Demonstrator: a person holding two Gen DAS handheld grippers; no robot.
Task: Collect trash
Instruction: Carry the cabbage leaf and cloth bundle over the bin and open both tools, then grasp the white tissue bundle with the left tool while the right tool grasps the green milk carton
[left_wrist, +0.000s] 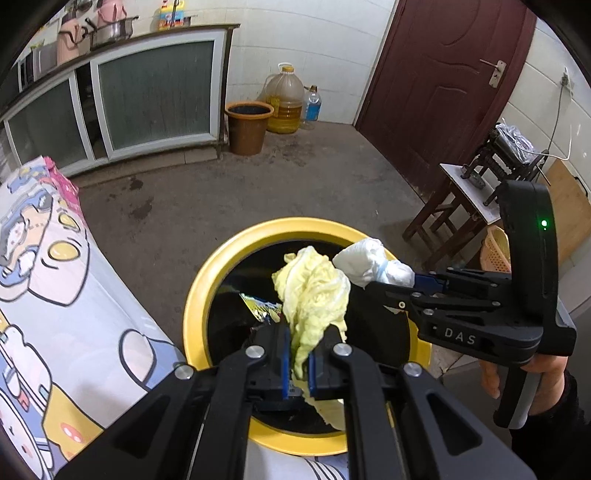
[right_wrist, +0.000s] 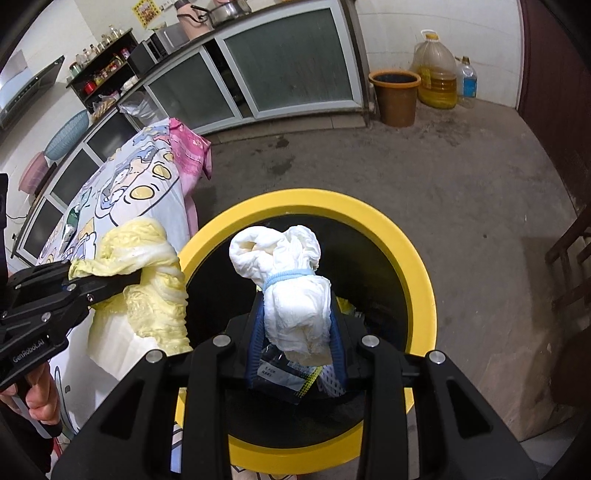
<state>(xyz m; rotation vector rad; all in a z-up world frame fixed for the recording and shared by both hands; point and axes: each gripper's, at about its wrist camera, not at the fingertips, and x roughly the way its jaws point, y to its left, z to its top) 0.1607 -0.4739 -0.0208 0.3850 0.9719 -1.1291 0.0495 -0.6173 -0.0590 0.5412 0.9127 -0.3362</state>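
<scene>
A yellow-rimmed bin (left_wrist: 207, 280) (right_wrist: 417, 266) with a black inside stands on the floor below both grippers. My left gripper (left_wrist: 299, 363) is shut on a pale yellow cabbage leaf (left_wrist: 314, 291) that hangs over the bin's mouth; in the right wrist view the same cabbage leaf (right_wrist: 147, 280) shows at the bin's left rim, held by the left gripper (right_wrist: 122, 282). My right gripper (right_wrist: 297, 332) is shut on a white rolled cloth bundle (right_wrist: 291, 280) tied with a blue band, above the bin. In the left wrist view the bundle (left_wrist: 369, 260) sticks out of the right gripper (left_wrist: 399, 284). Wrappers (left_wrist: 262, 308) lie inside the bin.
A table with a cartoon-print cloth (left_wrist: 55, 295) (right_wrist: 122, 192) touches the bin's left side. Farther off stand a brown bucket (left_wrist: 247, 125), an oil jug (left_wrist: 284, 99), a water bottle (left_wrist: 312, 103), glass-door cabinets (left_wrist: 155, 92) and a dark red door (left_wrist: 443, 85). A wooden stool (left_wrist: 454, 206) stands right.
</scene>
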